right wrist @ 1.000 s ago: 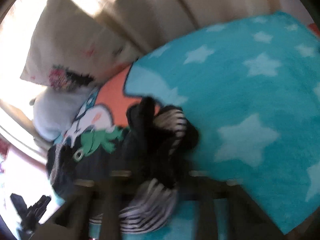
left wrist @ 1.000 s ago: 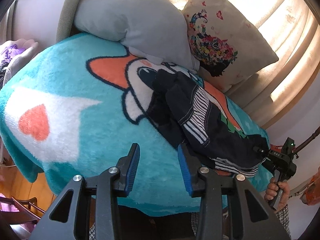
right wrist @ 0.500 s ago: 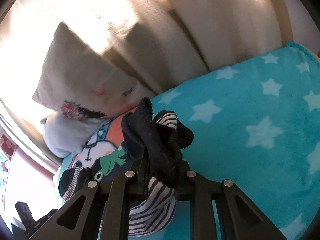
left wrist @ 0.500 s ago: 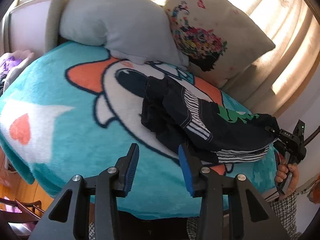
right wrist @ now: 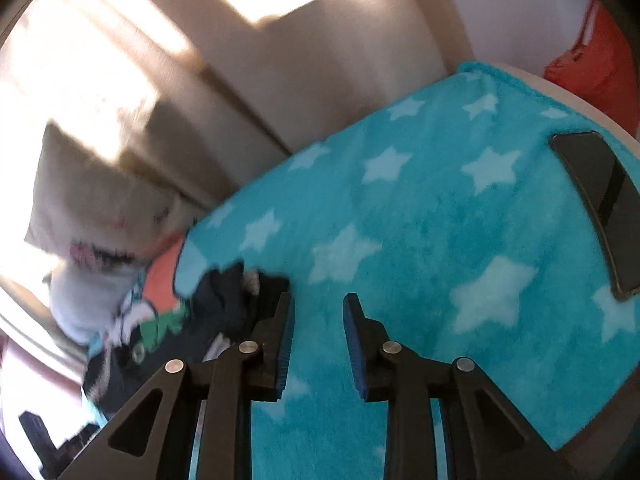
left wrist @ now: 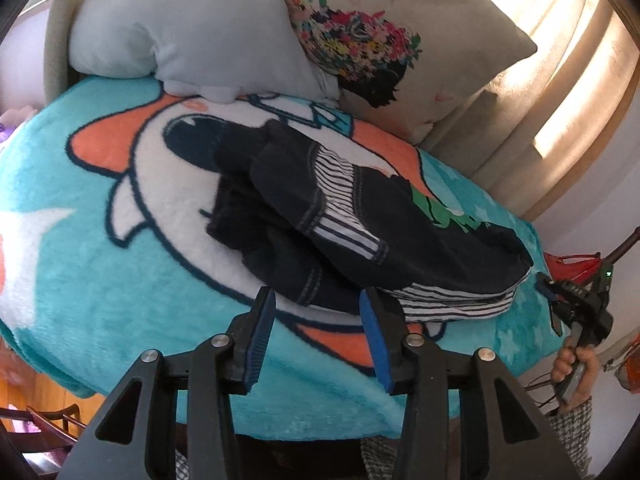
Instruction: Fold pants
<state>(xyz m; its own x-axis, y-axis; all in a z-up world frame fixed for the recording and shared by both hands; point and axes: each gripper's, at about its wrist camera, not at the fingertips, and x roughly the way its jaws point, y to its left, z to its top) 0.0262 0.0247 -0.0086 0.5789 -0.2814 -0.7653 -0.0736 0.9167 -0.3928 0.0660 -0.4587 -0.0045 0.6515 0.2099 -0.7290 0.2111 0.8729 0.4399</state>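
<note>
Dark navy pants with striped white lining lie crumpled across the teal cartoon blanket. My left gripper is open and empty, its blue pads just in front of the pants' near edge. My right gripper is open and empty over the starred part of the blanket; the pants lie to its left, blurred. The right gripper also shows in the left wrist view, held in a hand just past the pants' right end.
A grey pillow and a floral cushion lean at the back, with curtains behind. A dark phone lies on the blanket at the right. A red bag sits beyond the bed edge.
My right gripper has let go of the pants' end and opened, swinging right over the blanket. The pants now lie flat. My left gripper has moved closer to the pants.
</note>
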